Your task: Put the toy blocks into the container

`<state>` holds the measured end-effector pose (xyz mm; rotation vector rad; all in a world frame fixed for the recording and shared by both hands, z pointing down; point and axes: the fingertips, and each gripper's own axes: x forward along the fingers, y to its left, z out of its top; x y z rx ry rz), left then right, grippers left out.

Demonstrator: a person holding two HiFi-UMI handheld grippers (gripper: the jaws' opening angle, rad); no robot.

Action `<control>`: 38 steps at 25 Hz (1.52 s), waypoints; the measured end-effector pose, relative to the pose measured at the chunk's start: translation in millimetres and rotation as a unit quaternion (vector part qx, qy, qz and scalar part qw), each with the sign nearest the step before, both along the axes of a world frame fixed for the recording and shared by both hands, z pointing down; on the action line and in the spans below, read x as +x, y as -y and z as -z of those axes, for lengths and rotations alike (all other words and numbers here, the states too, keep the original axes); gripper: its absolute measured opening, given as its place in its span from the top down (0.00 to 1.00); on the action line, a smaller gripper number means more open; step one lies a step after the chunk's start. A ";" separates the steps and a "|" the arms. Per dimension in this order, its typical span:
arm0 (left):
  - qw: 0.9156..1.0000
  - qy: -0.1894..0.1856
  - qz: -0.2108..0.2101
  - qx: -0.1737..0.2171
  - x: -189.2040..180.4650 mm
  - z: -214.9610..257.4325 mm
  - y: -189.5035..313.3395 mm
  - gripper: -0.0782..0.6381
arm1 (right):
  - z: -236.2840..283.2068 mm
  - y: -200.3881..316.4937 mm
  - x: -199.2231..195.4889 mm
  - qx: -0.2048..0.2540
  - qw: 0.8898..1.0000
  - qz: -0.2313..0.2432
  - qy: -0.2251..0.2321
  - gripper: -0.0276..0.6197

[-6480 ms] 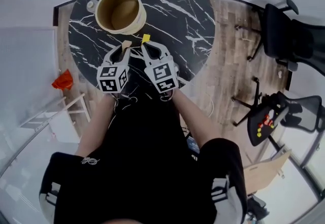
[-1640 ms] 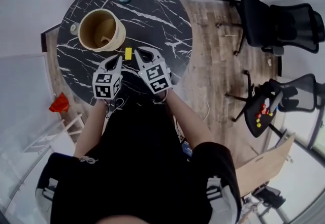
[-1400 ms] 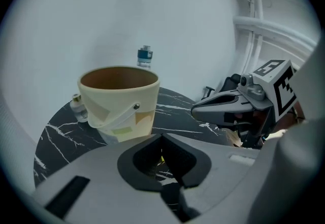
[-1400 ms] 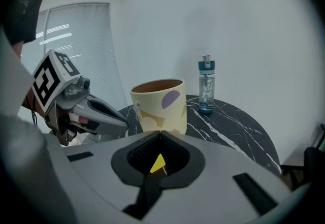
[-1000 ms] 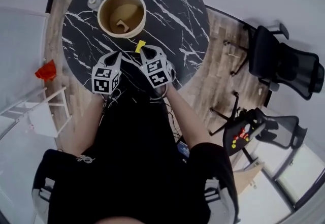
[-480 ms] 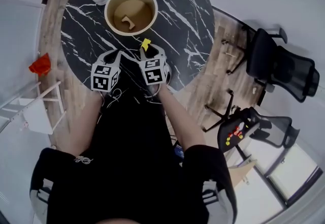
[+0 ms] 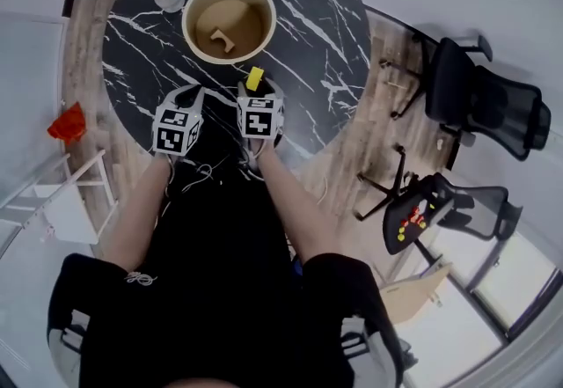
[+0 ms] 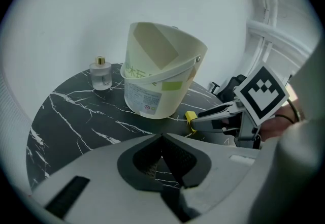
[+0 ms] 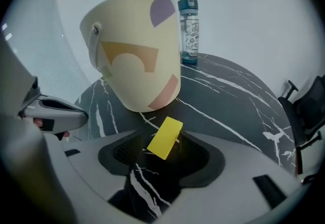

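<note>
Head view: yellow block [image 7: 254,77] sits at the right gripper [image 7: 253,91] tips, just short of the container [image 7: 187,21]. The left gripper [image 7: 195,96] is off to the side.
Left gripper view: jaws closed on nothing.
Right gripper view: jaws have just been opening and stand wide. The block lies loose between them, its long axis slanting toward the container.

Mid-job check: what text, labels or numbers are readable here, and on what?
Bucket: green print and a white sticker, too blurred to read.
Water bottle: printed graphics, too small to read.
Marker cube: black-and-white square code only, no words.
Nothing legible anywhere.
</note>
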<state>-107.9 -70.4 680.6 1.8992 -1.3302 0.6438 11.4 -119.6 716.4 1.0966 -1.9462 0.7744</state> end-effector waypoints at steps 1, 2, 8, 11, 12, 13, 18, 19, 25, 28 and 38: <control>1.000 0.000 -0.002 0.001 -2.8 0.3 -0.2 0.89 | -5.0 0.3 1.2 -0.003 1.000 -0.009 -0.008 0.62; 1.000 0.001 -0.003 0.002 -5.5 0.7 -0.5 0.89 | -9.2 0.6 2.7 -0.004 1.000 -0.018 -0.016 0.62; 1.000 0.003 -0.007 0.000 -21.9 -1.3 -9.5 0.89 | -13.6 0.1 1.1 0.017 0.999 -0.002 -0.043 0.71; 1.000 0.003 -0.008 -0.002 -26.1 -2.7 -16.5 0.89 | -14.1 -2.9 -3.3 0.022 0.999 0.022 -0.043 0.75; 1.000 0.003 -0.008 -0.002 -27.2 -3.5 -18.6 0.89 | -14.5 -4.0 -4.7 0.023 0.999 0.027 -0.042 0.75; 1.000 0.003 -0.009 -0.001 -28.6 -4.3 -20.6 0.89 | -14.8 -5.5 -6.2 0.023 0.998 0.031 -0.040 0.76; 1.000 0.002 -0.003 -0.003 -39.1 -5.8 -29.9 0.89 | -9.5 -13.3 -20.1 0.033 0.998 0.050 -0.024 0.76; 1.000 0.001 -0.002 -0.002 -41.4 -5.7 -31.3 0.89 | -7.3 -15.6 -24.5 0.035 0.998 0.055 -0.019 0.76; 1.000 0.002 0.011 0.012 -53.7 3.3 -36.7 0.89 | 10.8 -31.3 -54.5 0.055 0.994 0.092 0.010 0.76; 1.000 0.002 0.019 0.021 -59.0 10.4 -37.9 0.89 | 19.8 -36.7 -68.7 0.065 0.992 0.110 0.020 0.76; 0.997 0.000 0.054 0.058 -72.8 43.0 -42.4 0.89 | 63.8 -47.4 -93.5 0.121 0.983 0.128 0.060 0.76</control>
